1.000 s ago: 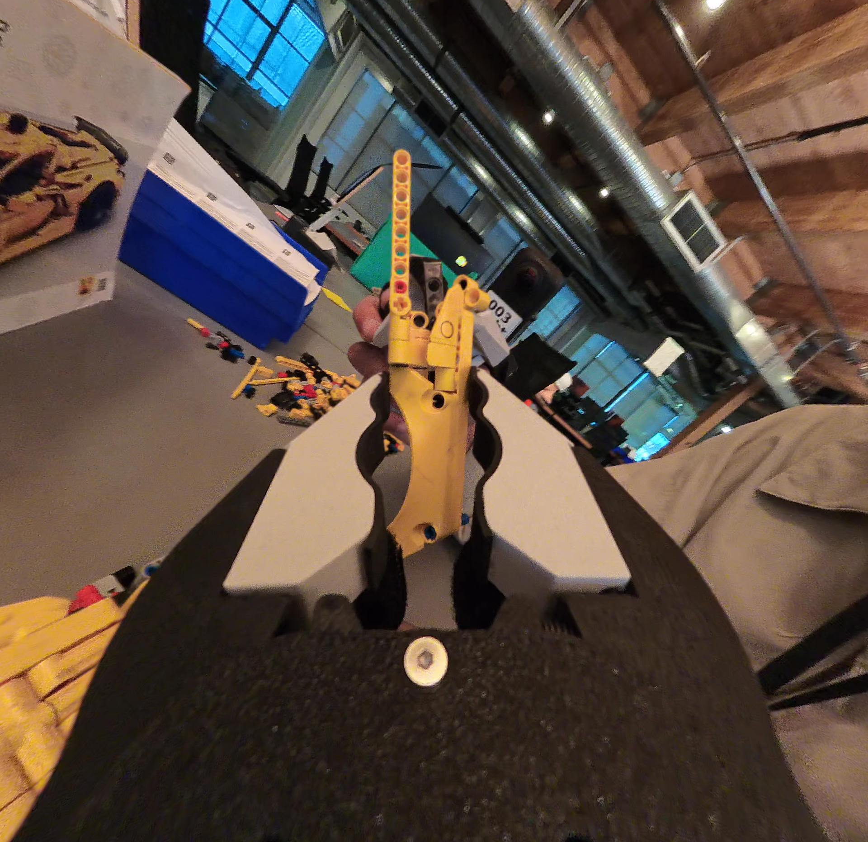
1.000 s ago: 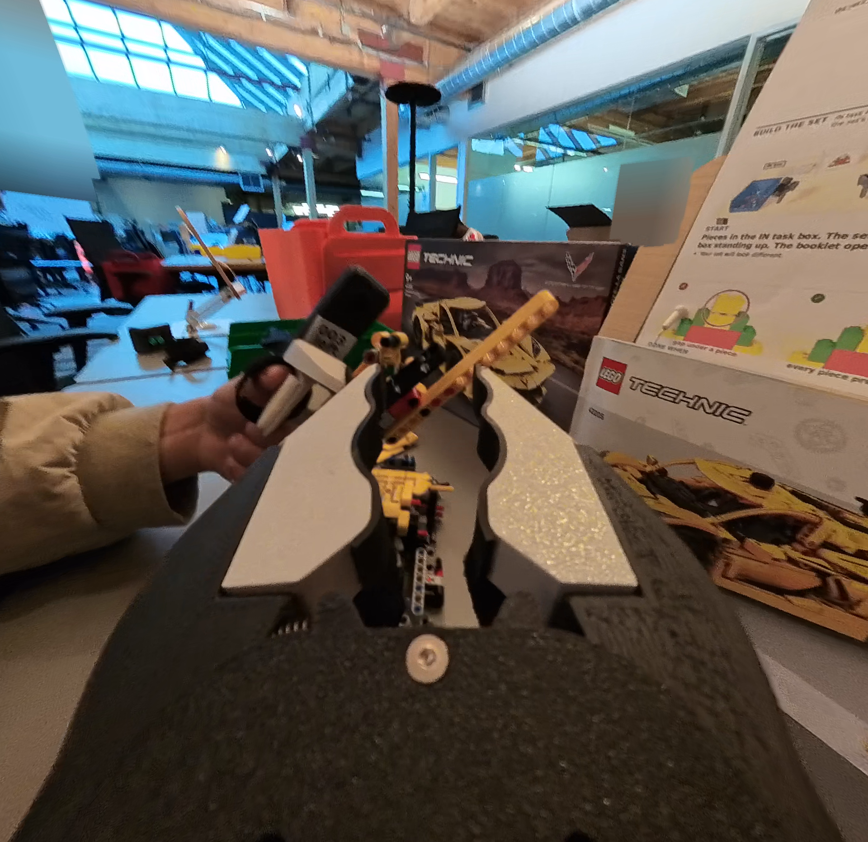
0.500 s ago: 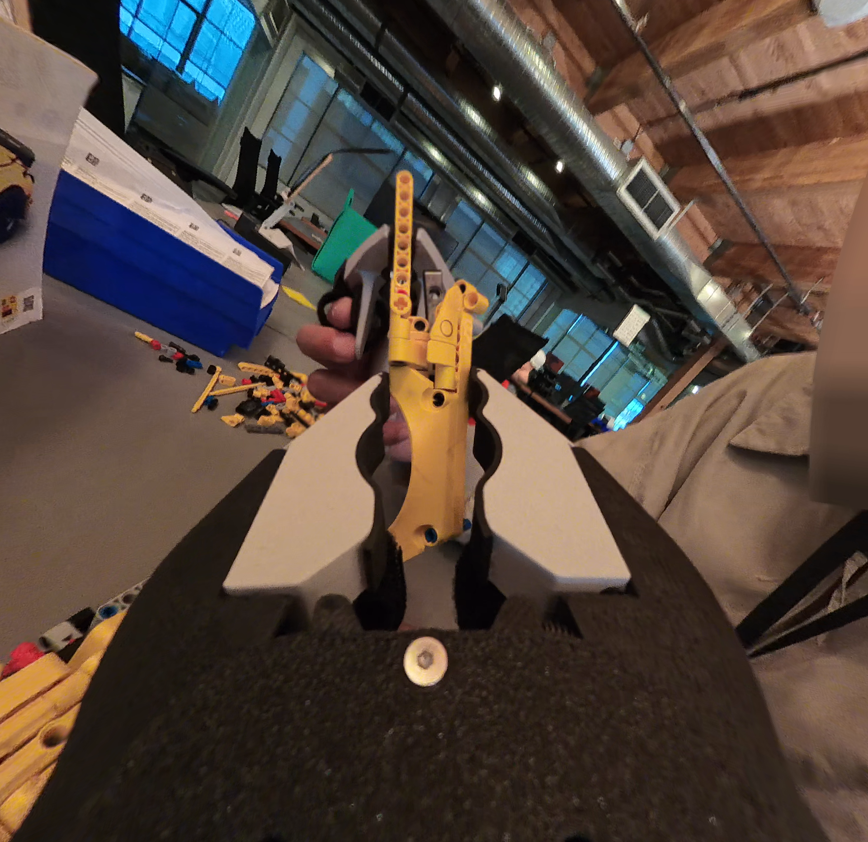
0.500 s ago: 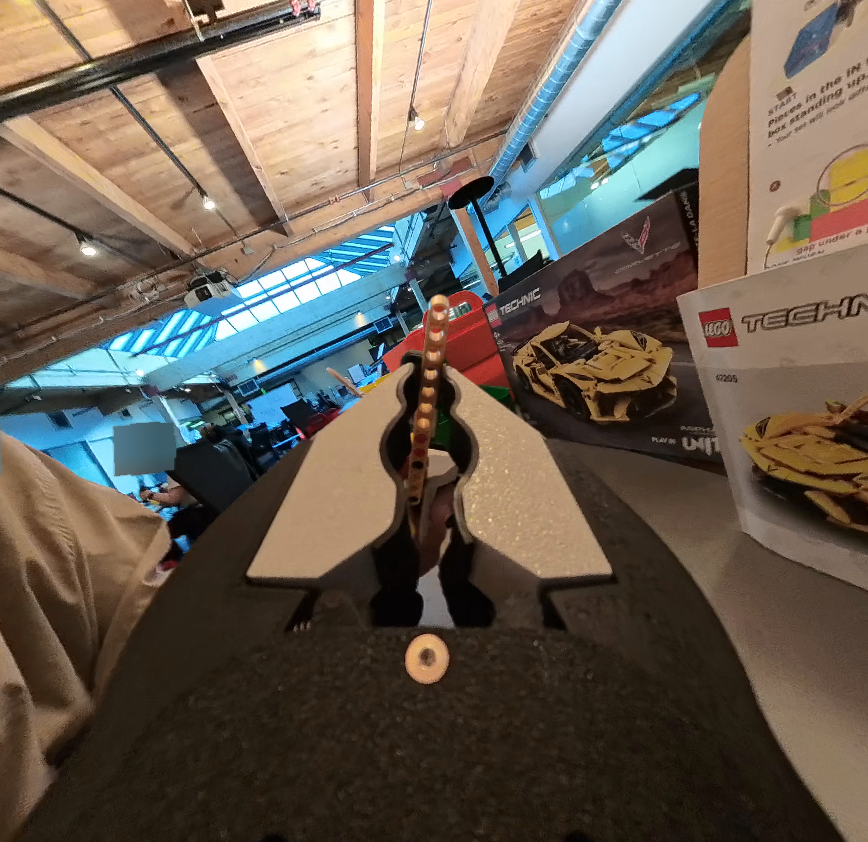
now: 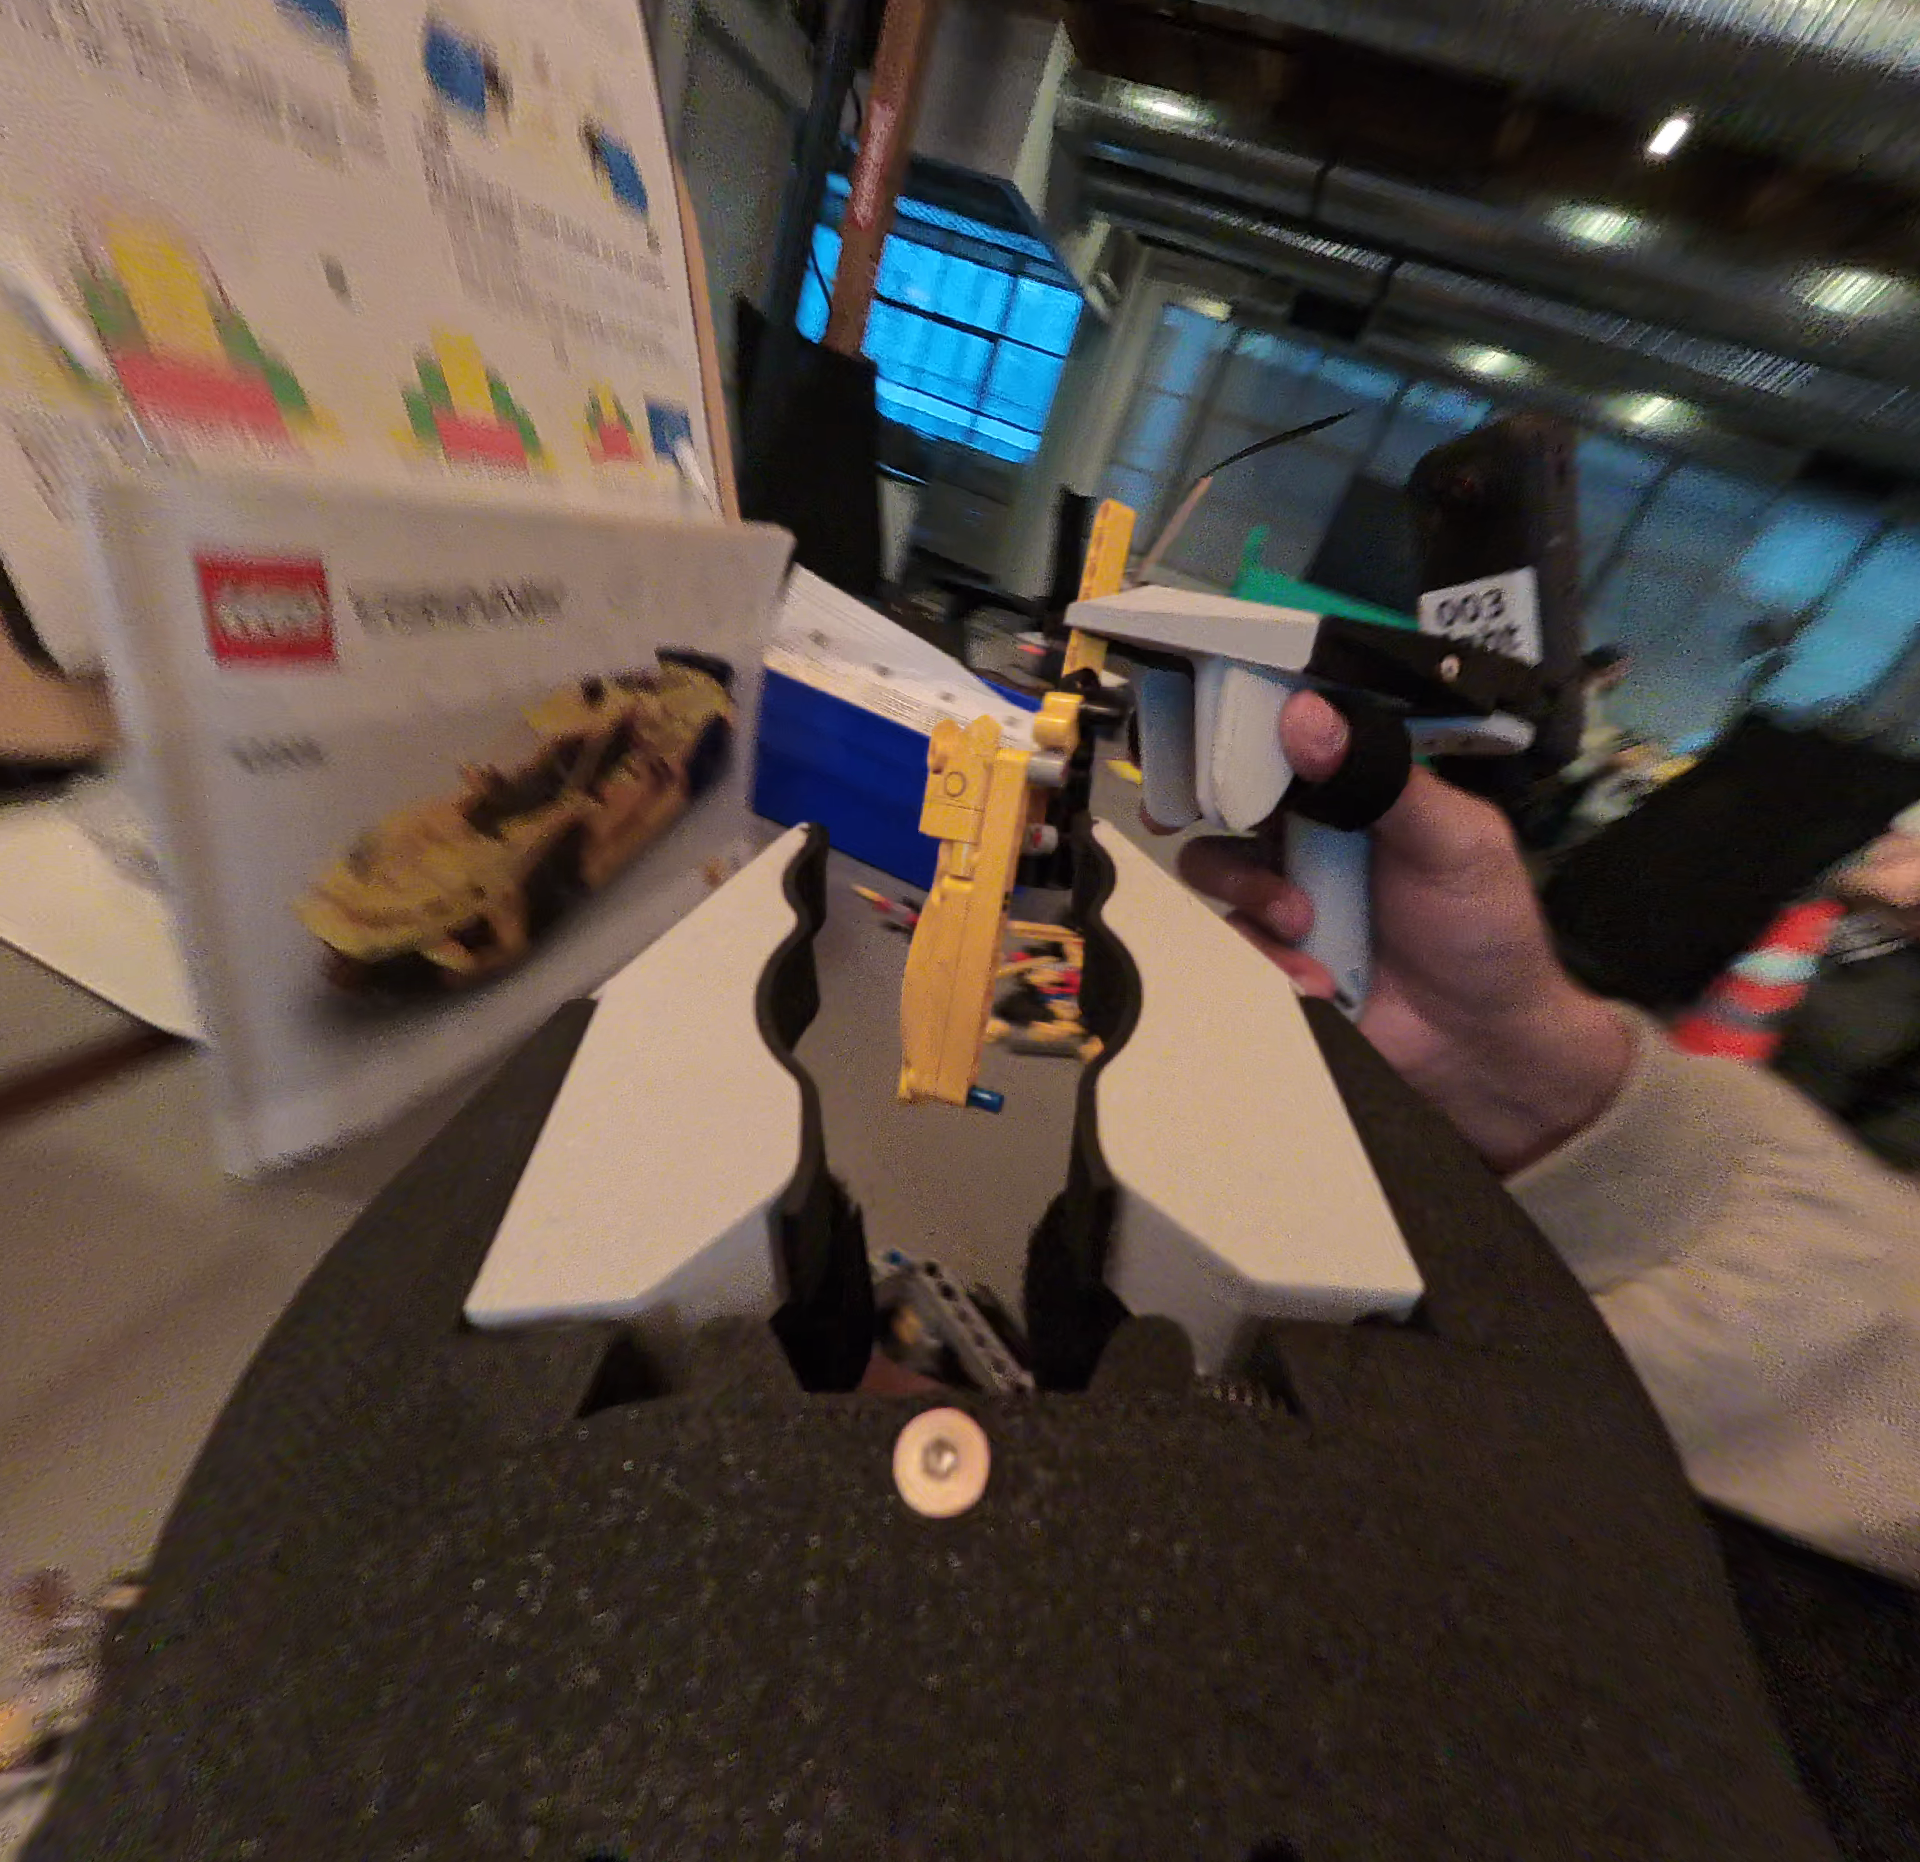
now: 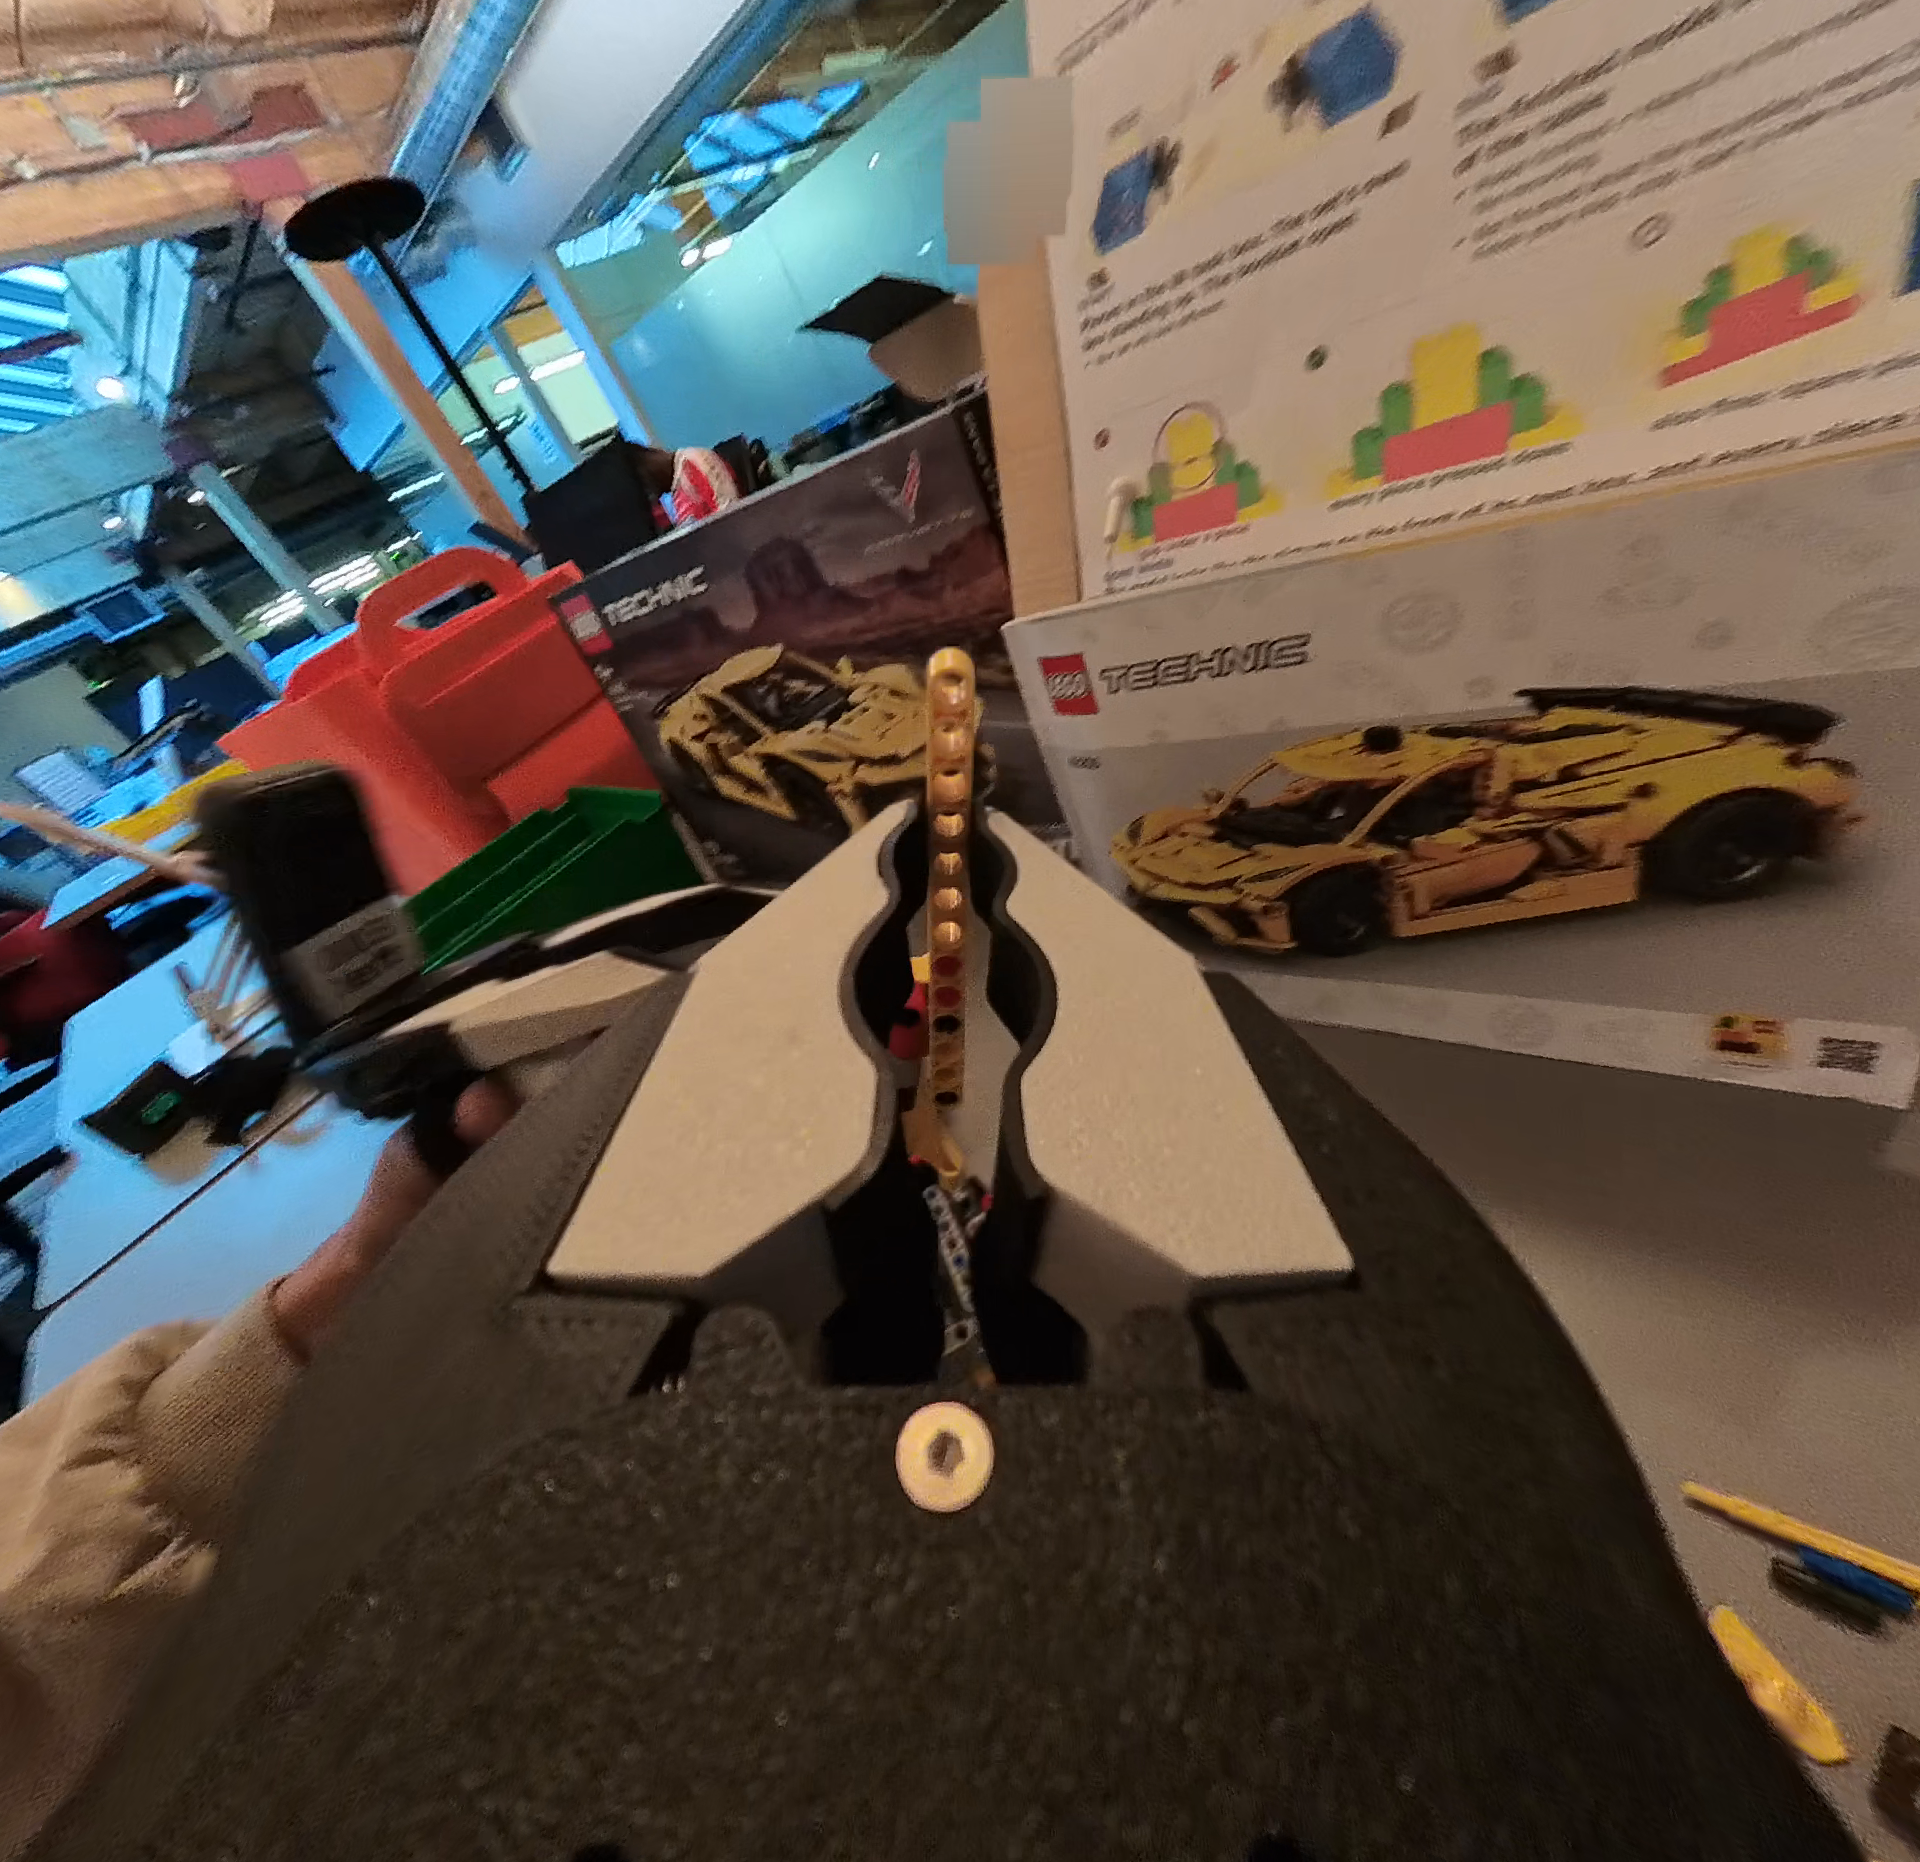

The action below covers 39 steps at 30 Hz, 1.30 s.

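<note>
Right gripper clenched on yellow holed beam; left gripper released, spread about the hanging yellow brick assembly, before the booklet.

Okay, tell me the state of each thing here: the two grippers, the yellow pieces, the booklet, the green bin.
Left gripper: open, fingers either side of the yellow panel.
Right gripper: shut on the yellow beam.
Yellow beam: upright, clamped.
Yellow panel: off the table, hanging from the beam.
Booklet: closed, standing.
Green bin: open-topped.
</note>
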Motion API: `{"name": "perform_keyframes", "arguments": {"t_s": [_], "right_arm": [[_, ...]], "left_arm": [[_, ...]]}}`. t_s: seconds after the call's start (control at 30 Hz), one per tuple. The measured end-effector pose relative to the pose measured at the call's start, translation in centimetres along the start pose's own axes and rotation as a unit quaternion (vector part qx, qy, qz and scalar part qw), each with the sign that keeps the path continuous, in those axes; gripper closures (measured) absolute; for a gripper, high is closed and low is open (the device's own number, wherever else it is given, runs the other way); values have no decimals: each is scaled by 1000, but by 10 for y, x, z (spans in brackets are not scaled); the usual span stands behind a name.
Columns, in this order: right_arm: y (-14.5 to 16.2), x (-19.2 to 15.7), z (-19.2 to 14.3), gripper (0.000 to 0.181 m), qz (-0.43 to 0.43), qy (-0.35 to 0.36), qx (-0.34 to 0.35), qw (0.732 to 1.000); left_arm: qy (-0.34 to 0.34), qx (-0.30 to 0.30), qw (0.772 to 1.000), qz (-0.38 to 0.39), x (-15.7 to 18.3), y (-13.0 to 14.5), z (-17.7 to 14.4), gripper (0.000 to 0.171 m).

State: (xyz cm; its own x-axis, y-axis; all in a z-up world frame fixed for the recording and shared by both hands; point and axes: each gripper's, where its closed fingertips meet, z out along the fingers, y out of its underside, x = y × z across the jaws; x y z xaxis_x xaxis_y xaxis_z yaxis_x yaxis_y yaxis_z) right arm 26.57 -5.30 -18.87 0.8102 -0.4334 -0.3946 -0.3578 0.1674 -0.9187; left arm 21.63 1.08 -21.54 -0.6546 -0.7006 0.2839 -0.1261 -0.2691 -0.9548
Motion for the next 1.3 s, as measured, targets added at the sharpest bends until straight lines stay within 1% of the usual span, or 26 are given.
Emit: {"name": "perform_keyframes", "arguments": {"t_s": [0.03,0.07,0.1,0.17,0.2,0.27,0.3,0.37,0.43,0.5,0.6,0.7,0.8,0.87,1.0,1.07,1.13,1.17,1.23,1.27,1.3], "right_arm": [[-3,3,-2,175,-8,8,13,1000],[-5,6,-2,175,-15,19,23,999],[-6,11,-2,175,-25,37,33,998],[-4,12,0,175,-57,56,40,996],[-1,10,3,175,-57,53,36,996],[6,3,9,175,-30,29,31,999],[9,1,11,175,-16,24,31,999],[16,1,15,175,-23,27,24,999],[23,0,20,175,-21,20,7,1000],[28,-2,23,175,-12,13,-3,1000],[33,-7,25,176,-20,-1,-24,1000],[34,-13,25,175,-23,-15,-40,999],[35,-17,23,175,-40,-21,-55,997],[35,-19,23,175,-31,-28,-63,997],[36,-16,23,176,6,-39,-63,997],[34,-17,25,174,9,-66,-47,997],[30,-27,25,157,6,-134,-11,991],[29,-31,24,150,13,-170,1,985],[29,-36,19,150,34,-240,14,970],[29,-39,14,156,45,-278,18,959],[31,-40,11,152,54,-310,15,949]], "left_arm": [[-14,3,998,53,7,-3,0,134],[-12,2,995,100,18,-4,2,148],[-5,-6,990,137,29,0,6,155],[-34,-44,984,169,34,16,20,156],[-47,-62,980,184,35,25,27,150],[-102,-84,970,205,24,38,36,145],[-118,-86,967,210,21,41,39,140],[-151,-74,961,218,14,39,39,141],[-146,-80,963,212,14,41,39,141],[-159,-80,961,211,7,40,36,142],[-166,-83,963,193,-3,38,31,151],[-155,-75,970,172,-6,33,26,159],[-141,-84,970,181,-6,33,23,159],[-131,-89,970,186,-4,35,23,160],[-131,-99,965,206,-2,37,23,162],[-110,-101,975,167,1,39,25,163],[-65,-77,991,85,8,36,25,163],[-41,-68,996,44,10,34,25,164],[22,-38,999,-23,19,26,21,165],[61,-19,996,-61,26,19,18,165],[86,1,992,-97,28,12,15,165]]}}
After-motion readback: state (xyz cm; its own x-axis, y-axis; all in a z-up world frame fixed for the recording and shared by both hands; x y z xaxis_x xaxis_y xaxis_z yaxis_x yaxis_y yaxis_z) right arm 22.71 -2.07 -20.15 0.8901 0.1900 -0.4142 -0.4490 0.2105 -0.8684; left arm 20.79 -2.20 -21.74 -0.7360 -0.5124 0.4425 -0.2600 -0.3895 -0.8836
